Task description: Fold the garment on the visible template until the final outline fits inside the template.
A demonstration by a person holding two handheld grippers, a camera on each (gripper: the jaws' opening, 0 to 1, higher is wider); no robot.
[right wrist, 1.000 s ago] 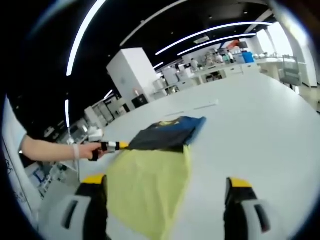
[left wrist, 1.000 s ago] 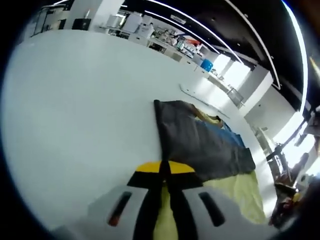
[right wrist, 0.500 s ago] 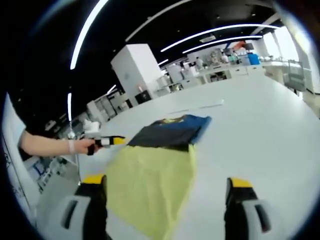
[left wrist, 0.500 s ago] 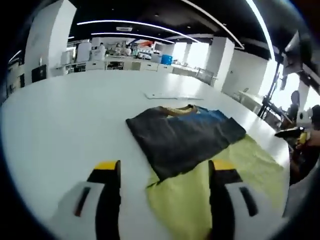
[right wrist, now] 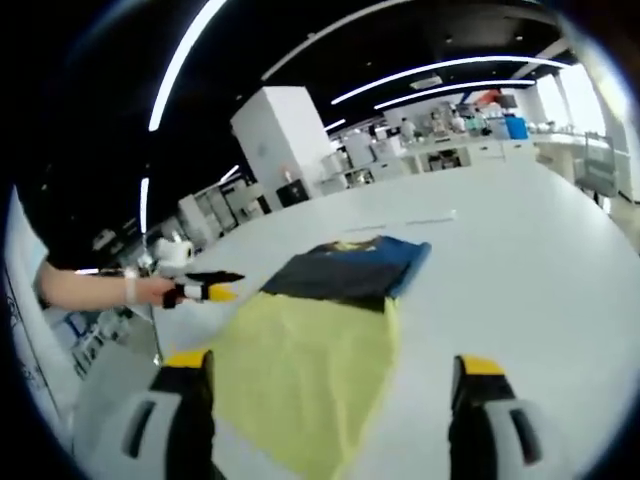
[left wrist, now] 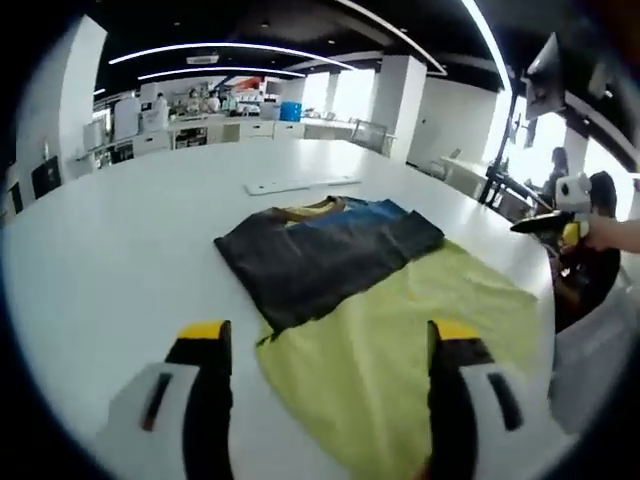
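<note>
A folded garment (left wrist: 320,250), dark grey with blue and a yellow collar, lies flat across the far end of a yellow template sheet (left wrist: 410,340) on a white table (left wrist: 110,250). My left gripper (left wrist: 330,335) hovers open above the template's near edge, clear of the cloth. In the right gripper view the same garment (right wrist: 350,270) and template (right wrist: 300,370) lie ahead. My right gripper (right wrist: 335,365) is open and holds nothing. The left gripper (right wrist: 210,286) shows there in a hand, off the garment's left corner. The right gripper (left wrist: 545,224) shows at the far right of the left gripper view.
A thin white strip (left wrist: 290,185) lies on the table behind the garment. Benches with equipment (left wrist: 200,105) line the back of the room. A white pillar (right wrist: 280,140) stands beyond the table. The table edge (left wrist: 545,300) runs close to the template's right side.
The left gripper was shut at the garment's corner one second ago; it has opened and drawn back from the cloth. The right gripper stays open. The garment lies still.
</note>
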